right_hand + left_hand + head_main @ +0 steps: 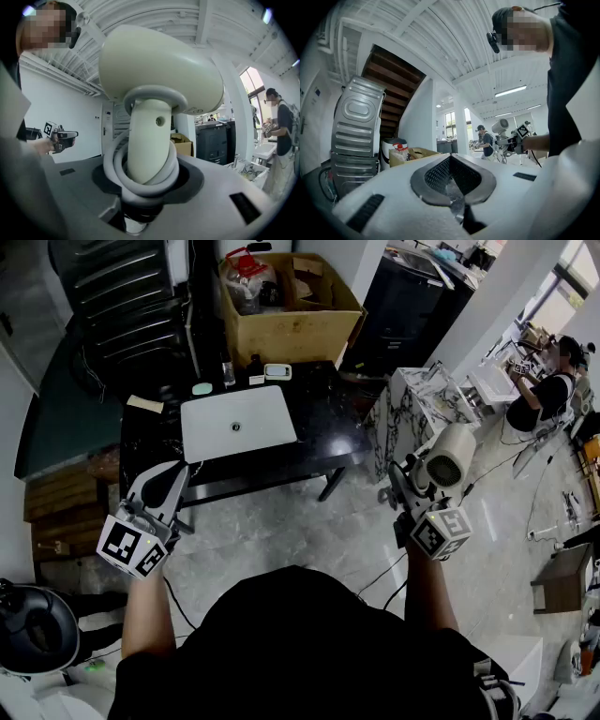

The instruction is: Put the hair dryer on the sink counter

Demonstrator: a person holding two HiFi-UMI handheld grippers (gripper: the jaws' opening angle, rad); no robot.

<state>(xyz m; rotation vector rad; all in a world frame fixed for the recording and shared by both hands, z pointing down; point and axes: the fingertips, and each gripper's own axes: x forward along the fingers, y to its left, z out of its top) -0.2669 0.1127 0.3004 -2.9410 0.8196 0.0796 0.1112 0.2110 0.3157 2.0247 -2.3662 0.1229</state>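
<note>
A cream hair dryer (450,454) stands upright in my right gripper (413,480), which is shut on its handle. In the right gripper view the dryer's head (159,75) fills the upper middle, and a grey cord (140,180) is coiled round the handle between the jaws. My left gripper (157,491) hangs at the left over the floor, shut with nothing in it; its jaws (452,180) meet in the left gripper view. The marble sink counter (412,399) stands just beyond the dryer, at the right.
A black table (309,451) ahead carries a white laptop (237,423) and small items. Behind it are a cardboard box (286,306) and a black cabinet (412,306). A person (544,390) works at the far right. Cables (375,577) lie on the floor.
</note>
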